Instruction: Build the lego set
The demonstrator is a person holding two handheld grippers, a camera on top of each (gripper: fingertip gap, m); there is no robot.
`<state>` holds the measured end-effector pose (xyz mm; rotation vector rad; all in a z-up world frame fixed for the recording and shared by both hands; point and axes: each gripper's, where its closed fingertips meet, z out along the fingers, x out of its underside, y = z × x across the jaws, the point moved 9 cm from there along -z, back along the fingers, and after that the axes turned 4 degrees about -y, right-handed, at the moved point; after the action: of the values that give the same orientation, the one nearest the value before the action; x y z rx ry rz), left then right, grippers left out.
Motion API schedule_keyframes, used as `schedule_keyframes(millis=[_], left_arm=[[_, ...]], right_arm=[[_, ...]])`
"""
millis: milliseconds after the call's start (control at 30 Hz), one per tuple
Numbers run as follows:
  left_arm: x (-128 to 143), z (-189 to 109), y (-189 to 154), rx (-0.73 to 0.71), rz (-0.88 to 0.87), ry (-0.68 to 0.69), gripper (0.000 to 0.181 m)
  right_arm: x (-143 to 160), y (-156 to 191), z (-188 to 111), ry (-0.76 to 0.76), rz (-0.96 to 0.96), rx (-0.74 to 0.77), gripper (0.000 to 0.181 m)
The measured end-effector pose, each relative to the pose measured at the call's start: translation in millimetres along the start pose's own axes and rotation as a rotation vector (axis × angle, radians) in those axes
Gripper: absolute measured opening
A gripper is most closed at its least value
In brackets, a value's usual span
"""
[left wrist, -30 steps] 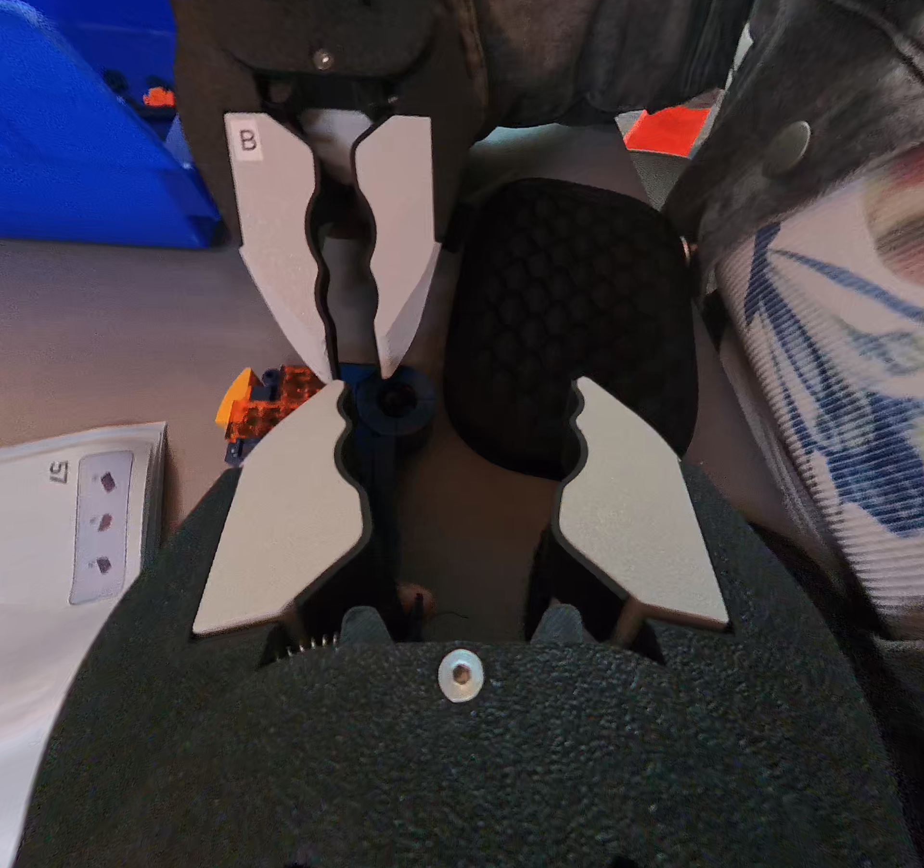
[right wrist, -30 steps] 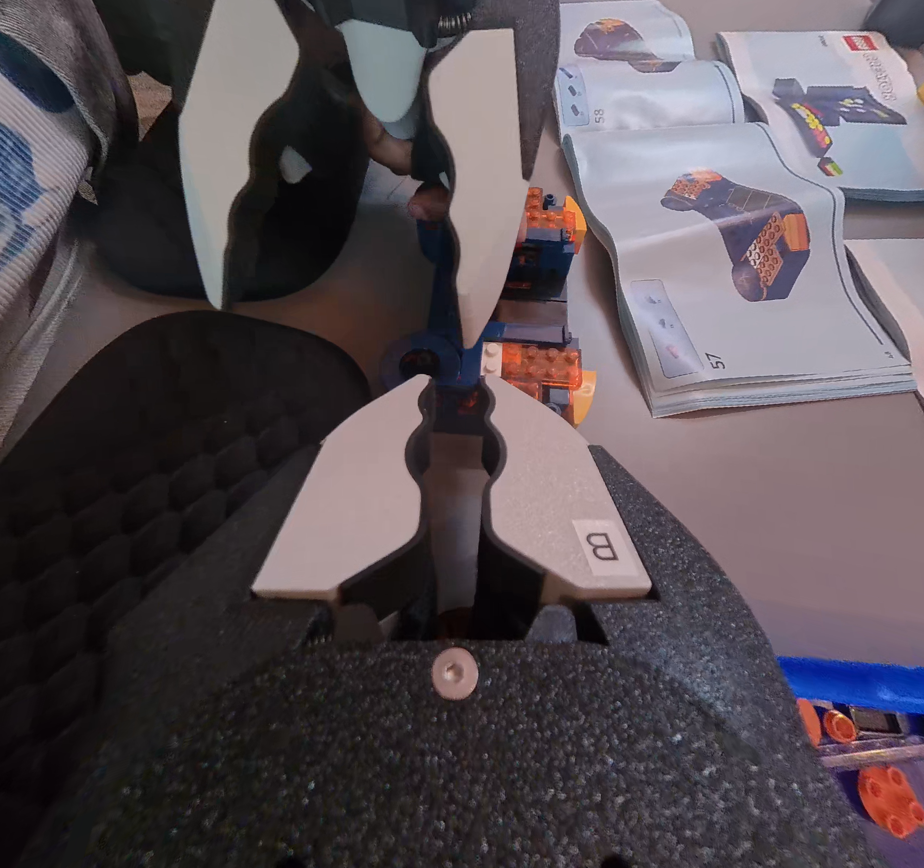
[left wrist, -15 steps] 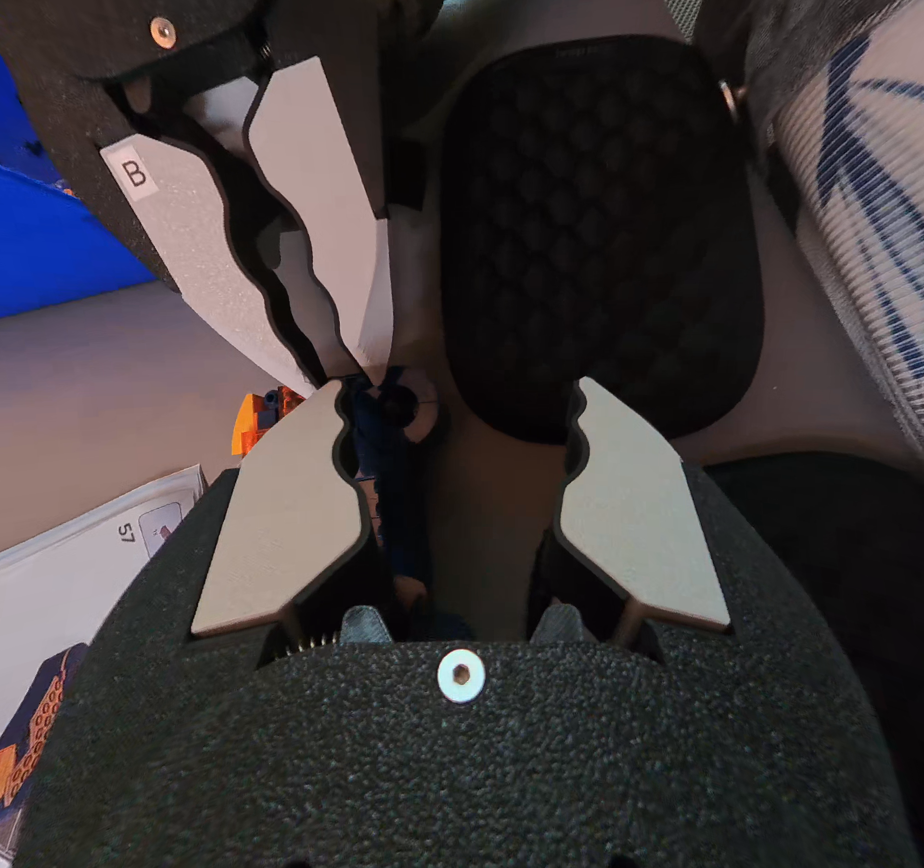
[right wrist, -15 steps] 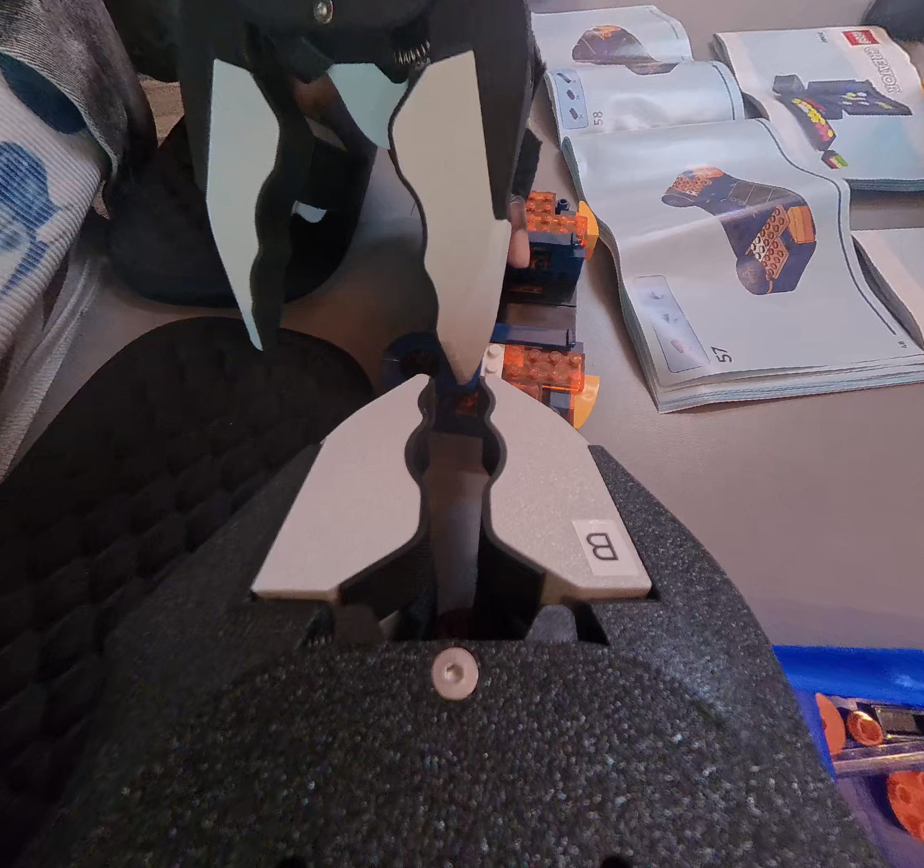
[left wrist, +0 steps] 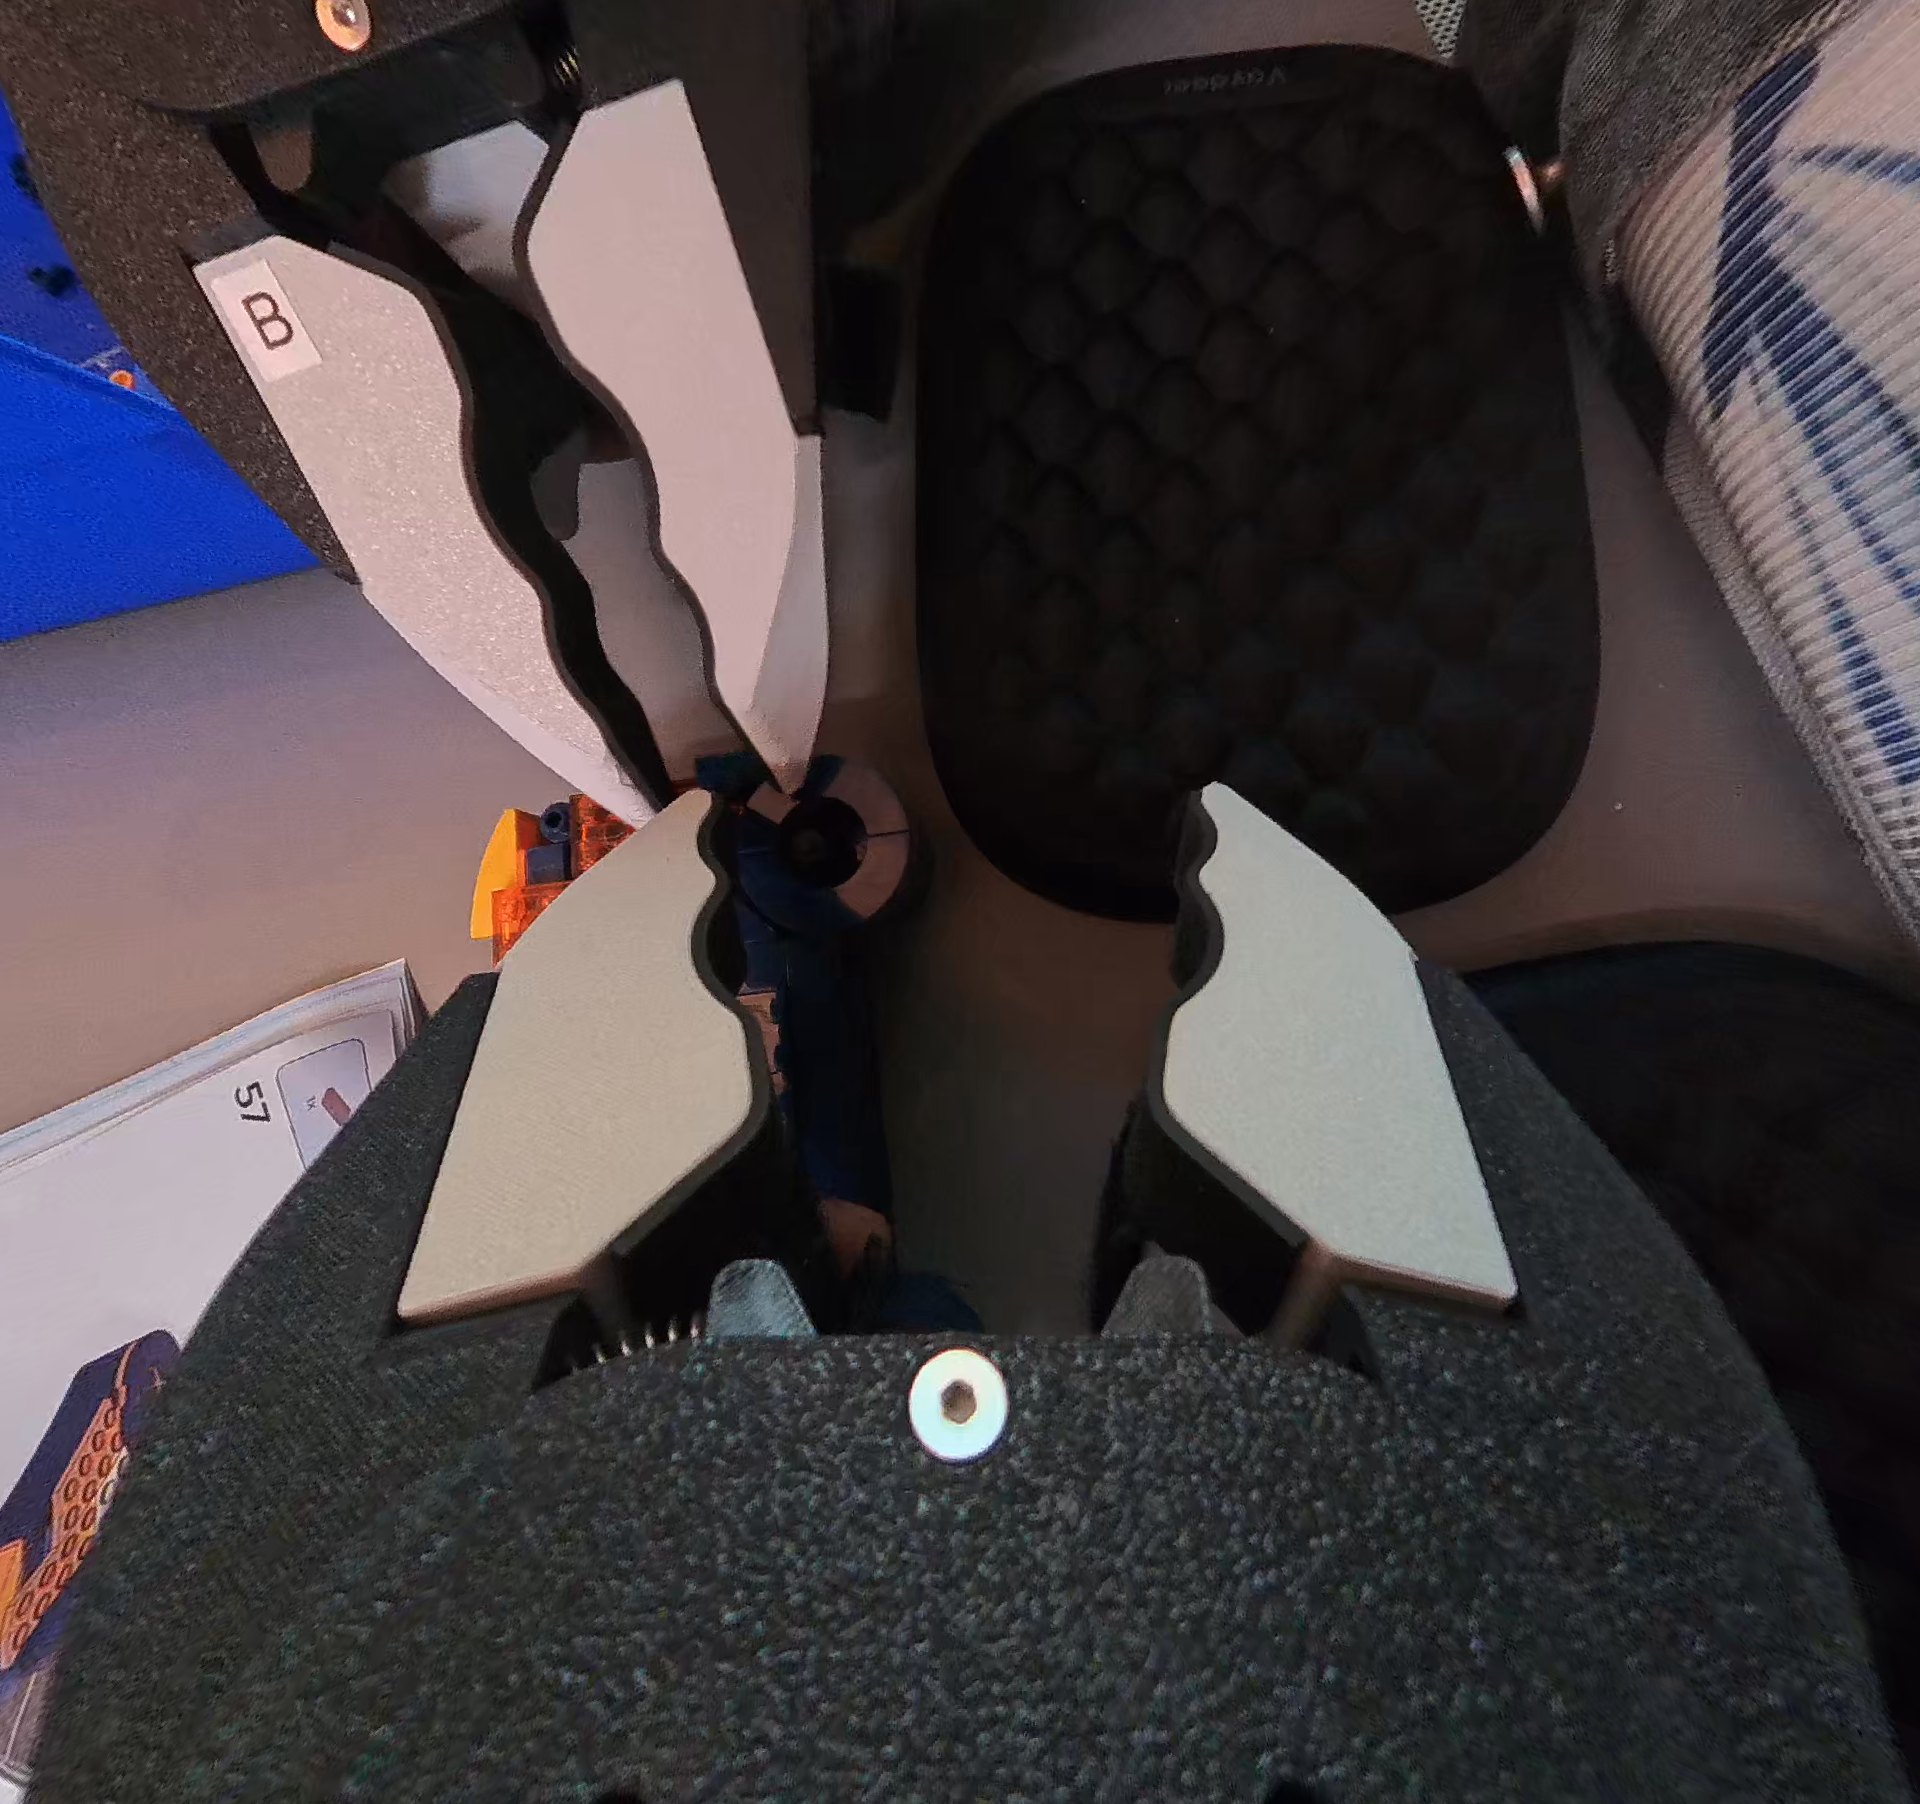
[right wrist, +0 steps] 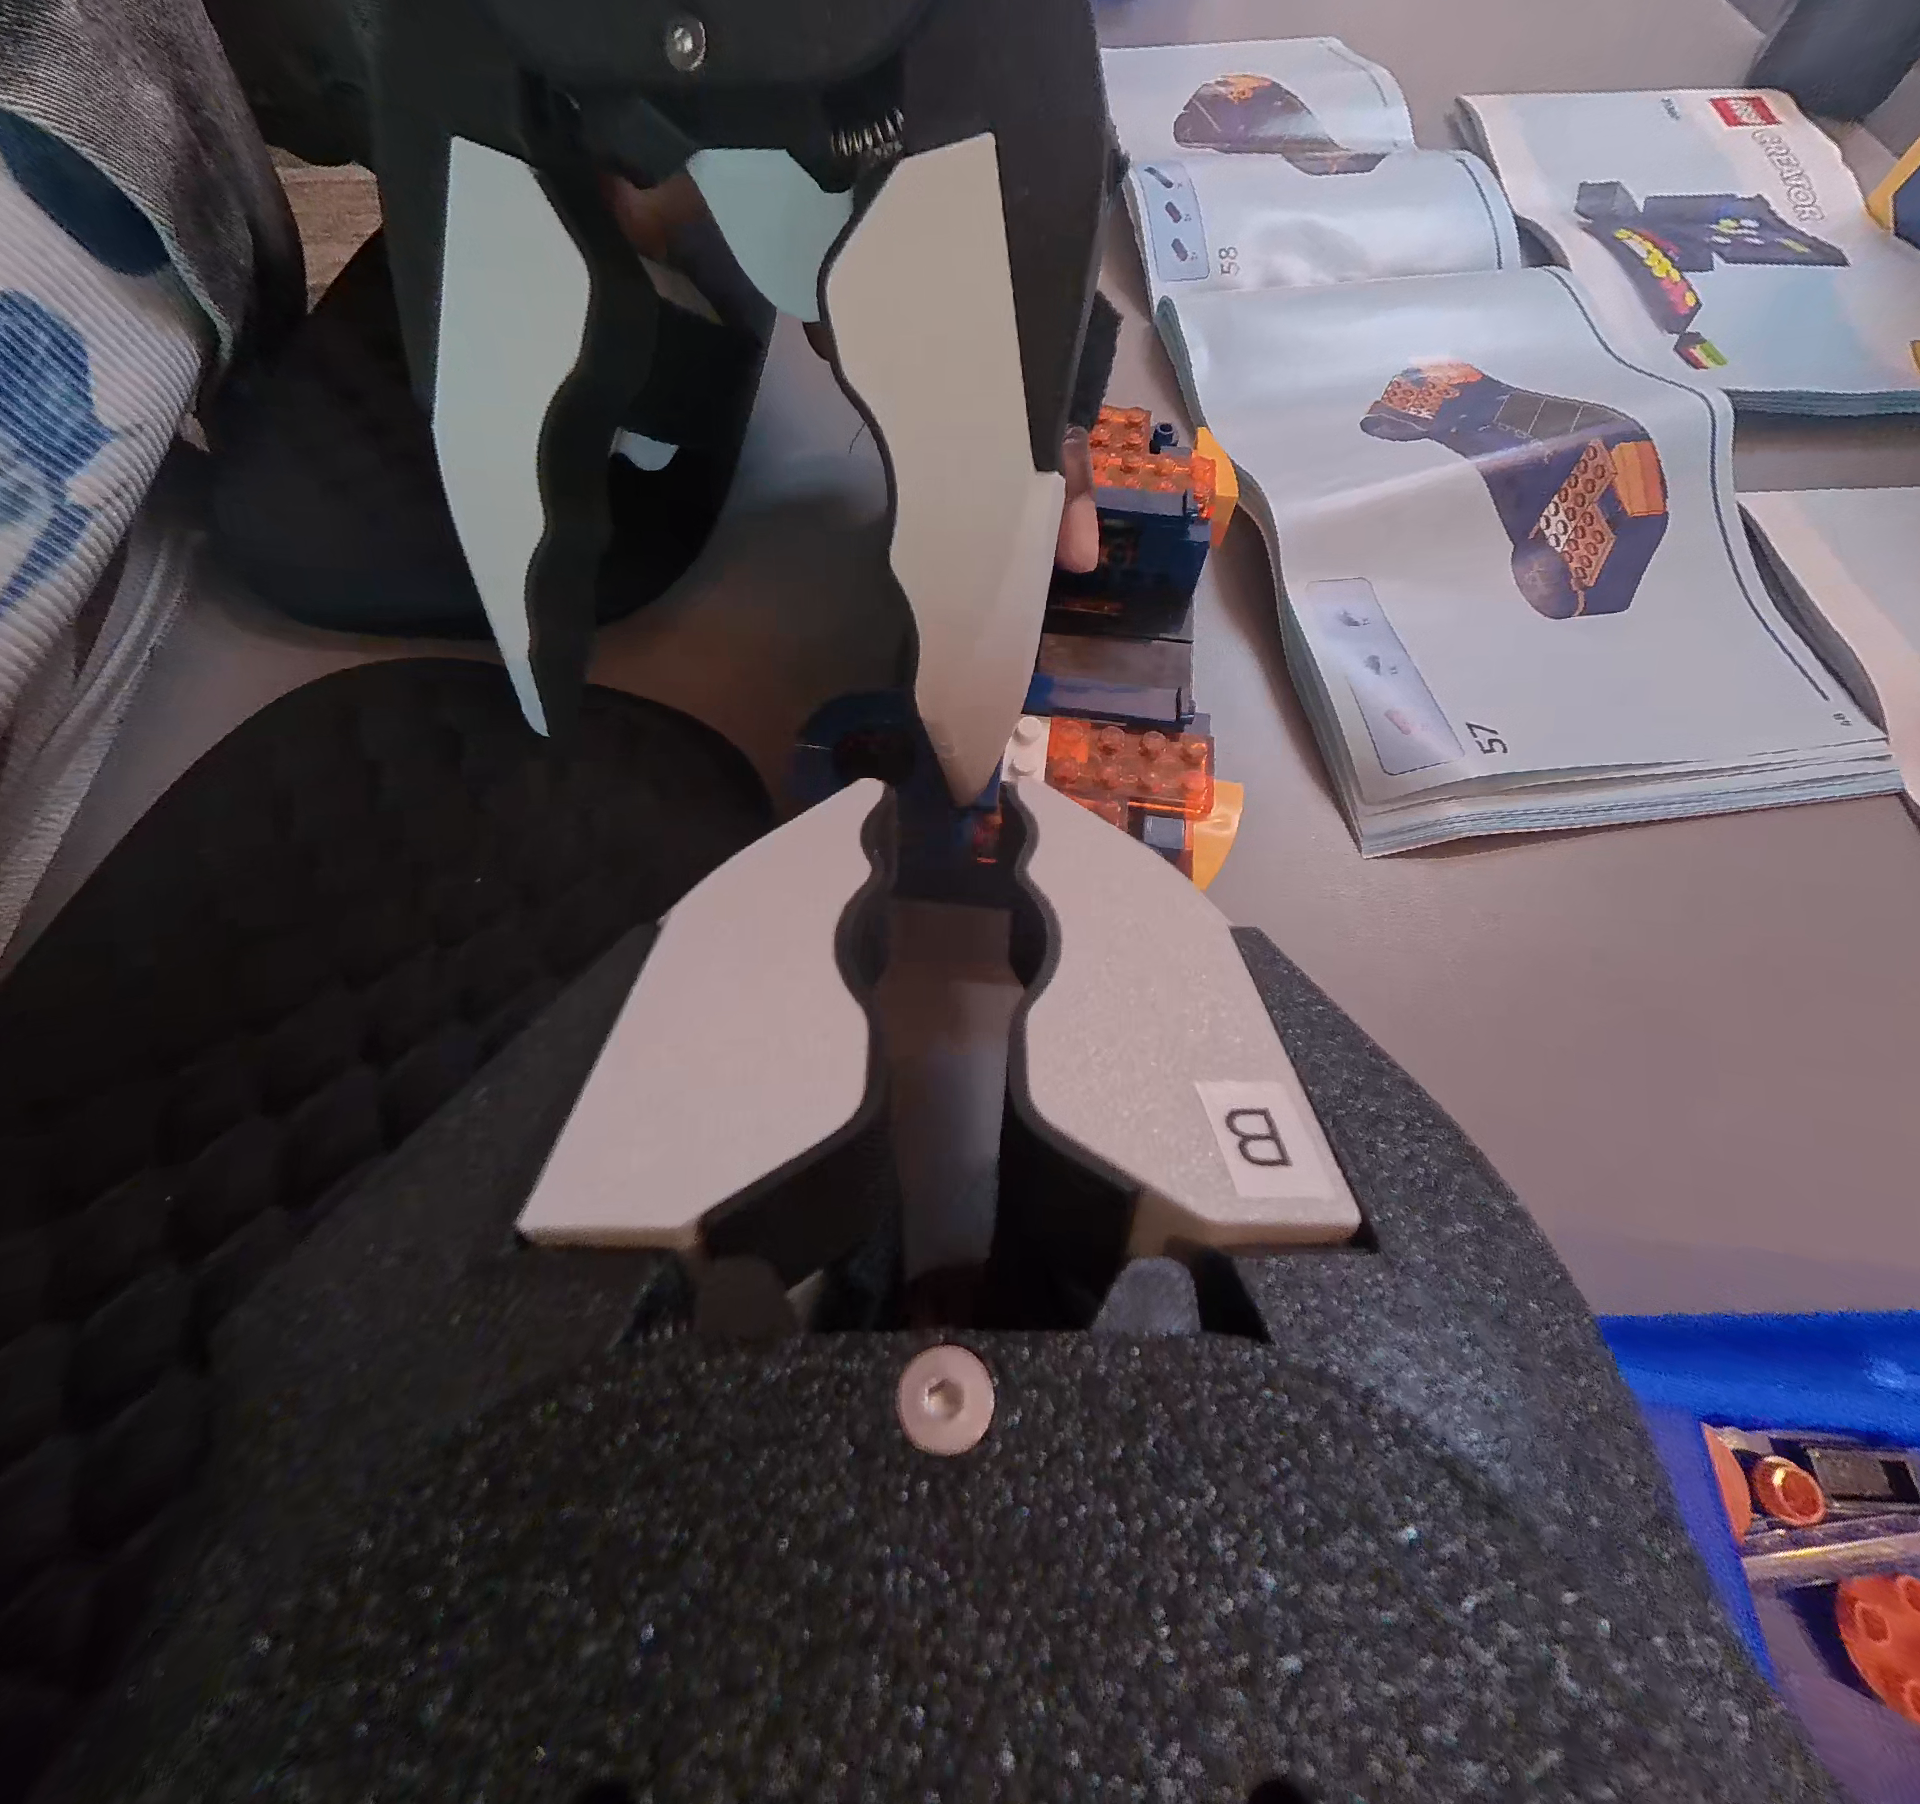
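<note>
The lego model (right wrist: 1127, 674), dark blue with clear orange bricks and yellow-orange curved ends, lies on the grey surface (right wrist: 1507, 1048) just beyond the tips of the right tongs (right wrist: 945, 819). A dark blue part of it with a round ring end (left wrist: 821, 845) reaches toward the near side, and the right tongs stand narrow, their tips pinched on that blue part. In the left wrist view the same ring shows just right of the inner edge of one finger (left wrist: 613, 1027) of the left tongs (left wrist: 951, 809), whose fingers stand wide apart with bare surface between them. That finger lies against the dark blue part; whether it presses it is hard to say, as the spot is in shadow. The right tongs come in from the far left of that view, their tips meeting the tip of the left tongs' finger at the model.

To the right of the model in the right wrist view lies an open instruction booklet (right wrist: 1507, 549), with another booklet (right wrist: 1683, 227) farther off. A black pad with a honeycomb pattern (left wrist: 1247, 507) lies on the surface left of the model, by a person's striped blue-and-white sleeve (left wrist: 1787, 466). A blue bin (right wrist: 1766, 1505) at the near right holds loose orange pieces (right wrist: 1881, 1609).
</note>
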<state>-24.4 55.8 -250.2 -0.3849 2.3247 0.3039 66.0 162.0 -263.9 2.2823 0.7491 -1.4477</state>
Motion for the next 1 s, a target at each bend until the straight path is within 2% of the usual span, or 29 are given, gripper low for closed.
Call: schedule_keyframes(millis=[33, 267, 333, 533, 633, 733, 800, 1000], left_arm=[[0, 0, 0, 0.000, -0.001, -0.002, 0.082], [0, 0, 0, -0.005, -0.012, -0.012, 0.080], [1, -3, 0, -0.020, -0.033, -0.022, 0.078], [2, -27, -2, -0.195, -0.131, -0.165, 0.058], [6, -32, -5, -0.294, -0.184, -0.182, 0.047], [9, -31, -8, -0.346, -0.219, -0.179, 0.042], [7, -30, -12, -0.348, -0.234, -0.214, 0.041], [-3, -30, -23, -0.339, -0.197, -0.275, 0.040]], right_arm=[[0, 0, 0, -0.001, 0.001, 0.001, 0.019], [-2, 0, -10, -0.012, 0.022, 0.029, 0.020], [-2, 1, -23, 0.013, 0.044, 0.063, 0.010], [17, 22, -39, 0.288, 0.049, 0.121, 0.010], [16, 24, -47, 0.252, 0.086, 0.207, 0.015], [17, 25, -39, 0.219, 0.132, 0.220, 0.022], [19, 24, -32, 0.243, 0.085, 0.232, 0.022], [23, 18, -20, 0.264, -0.008, 0.137, 0.009]])
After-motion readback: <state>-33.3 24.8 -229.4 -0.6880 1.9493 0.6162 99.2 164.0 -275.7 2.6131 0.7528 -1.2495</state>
